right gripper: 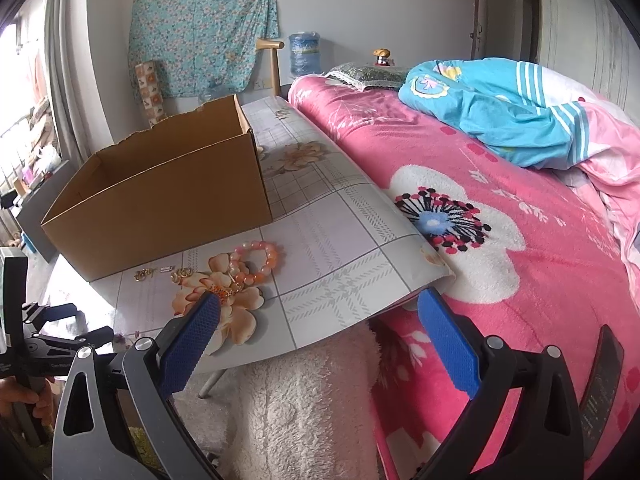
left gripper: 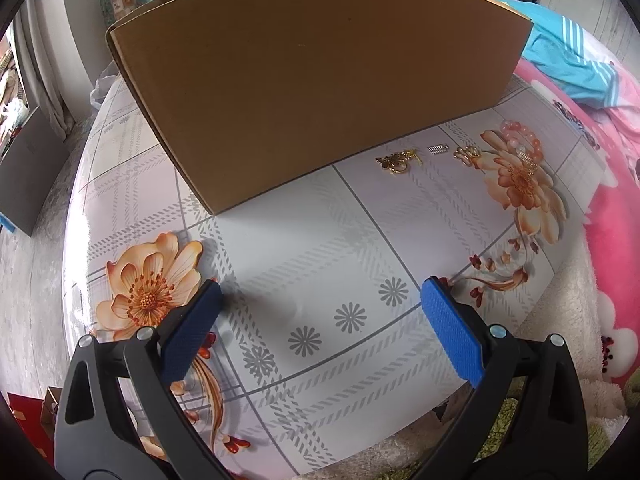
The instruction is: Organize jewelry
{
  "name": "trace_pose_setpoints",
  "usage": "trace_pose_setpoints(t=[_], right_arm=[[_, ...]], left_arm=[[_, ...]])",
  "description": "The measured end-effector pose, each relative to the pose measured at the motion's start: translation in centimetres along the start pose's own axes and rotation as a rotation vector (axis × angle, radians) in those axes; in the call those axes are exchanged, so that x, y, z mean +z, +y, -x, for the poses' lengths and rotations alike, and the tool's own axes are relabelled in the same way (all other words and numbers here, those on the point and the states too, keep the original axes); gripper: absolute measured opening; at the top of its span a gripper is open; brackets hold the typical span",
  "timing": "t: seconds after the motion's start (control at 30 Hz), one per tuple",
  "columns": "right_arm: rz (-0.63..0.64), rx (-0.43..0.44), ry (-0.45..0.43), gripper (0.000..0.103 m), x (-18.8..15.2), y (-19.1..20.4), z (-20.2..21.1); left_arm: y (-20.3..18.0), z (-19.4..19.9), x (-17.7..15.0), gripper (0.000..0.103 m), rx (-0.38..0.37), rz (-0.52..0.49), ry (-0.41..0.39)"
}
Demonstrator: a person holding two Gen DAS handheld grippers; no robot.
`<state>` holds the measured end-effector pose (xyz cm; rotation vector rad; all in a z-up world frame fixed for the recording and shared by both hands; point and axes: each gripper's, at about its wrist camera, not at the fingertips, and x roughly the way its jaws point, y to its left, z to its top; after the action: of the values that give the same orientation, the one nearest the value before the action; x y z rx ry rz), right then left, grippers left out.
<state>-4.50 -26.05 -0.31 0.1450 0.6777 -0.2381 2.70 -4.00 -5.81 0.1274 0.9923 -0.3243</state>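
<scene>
Jewelry pieces lie in a short row on the glossy floral-print tablecloth surface (left gripper: 320, 240), just in front of the near wall of the plain brown cardboard box (left gripper: 312, 80). From the left wrist view: a tangled little gold chain piece (left gripper: 396, 161), then a small silver rectangular clasp-like piece (left gripper: 438, 149), then a curled gold ring-like piece (left gripper: 466, 155), and at the right end a round bracelet of smooth pink and orange beads (left gripper: 520, 140) with a fine gold chain (left gripper: 530, 166) lying against it on a printed orange flower.

Box is open-topped, matte corrugated card, its far rim torn ragged in the right wrist view, and nothing shows inside from here. The beaded bracelet (right gripper: 258, 260) sits near the box's right corner, apart from it.

Left gripper (left gripper: 320, 292) hangs over the bare middle of the surface, its blue textured pads (left gripper: 452, 332) spread wide, nothing between them. Plenty of open cloth between it and the jewelry.

Right gripper (right gripper: 320, 308) is wide apart too and empty, poised over the surface's near right corner, where the stiff cloth overhangs a fluffy white fleece (right gripper: 300, 400). Just beside that edge lies a plush pink flowered bed blanket (right gripper: 500, 220), with a crumpled blue striped quilt (right gripper: 500, 112) further back. A hand (right gripper: 24, 396) grips the other tool at the far left.
</scene>
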Motion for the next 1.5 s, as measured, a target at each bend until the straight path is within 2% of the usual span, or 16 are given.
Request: trace_pose_setpoints(t=[0.3, 0.6, 0.83, 1.0, 1.1, 1.2, 1.3, 1.33, 1.5], right_arm=[[0.016, 0.016, 0.016, 0.096, -0.1, 0.8, -0.7], [0.025, 0.07, 0.013, 0.096, 1.0, 1.1, -2.8], [-0.021, 0.197, 0.044, 0.096, 0.5, 2.0, -5.1], [0.06, 0.313, 0.081, 0.096, 0.3, 5.4, -7.0], [0.127, 0.379, 0.097, 0.096, 0.6, 8.0, -8.0], [0.182, 0.439, 0.121, 0.09, 1.2, 10.7, -9.3], [0.208, 0.468, 0.148, 0.079, 1.5, 12.6, -10.2], [0.218, 0.46, 0.157, 0.075, 1.5, 13.4, -10.5], [0.214, 0.418, 0.199, 0.056, 1.5, 15.2, -11.3]], left_arm=[[0.4, 0.5, -0.7, 0.096, -0.004, -0.001, -0.01], [0.3, 0.5, -2.2, 0.096, 0.041, -0.01, 0.011], [0.2, 0.8, -3.8, 0.096, 0.023, -0.041, -0.034], [0.1, 1.2, -4.0, 0.096, 0.015, -0.051, -0.061], [0.4, 1.4, -3.8, 0.096, -0.016, -0.059, -0.095], [0.4, 1.6, -3.4, 0.095, -0.067, -0.05, -0.124], [0.4, 1.6, -2.6, 0.082, -0.125, -0.067, -0.149], [0.4, 1.3, -2.4, 0.075, -0.139, -0.078, -0.145], [0.0, 0.1, -1.3, 0.061, -0.202, -0.19, -0.173]])
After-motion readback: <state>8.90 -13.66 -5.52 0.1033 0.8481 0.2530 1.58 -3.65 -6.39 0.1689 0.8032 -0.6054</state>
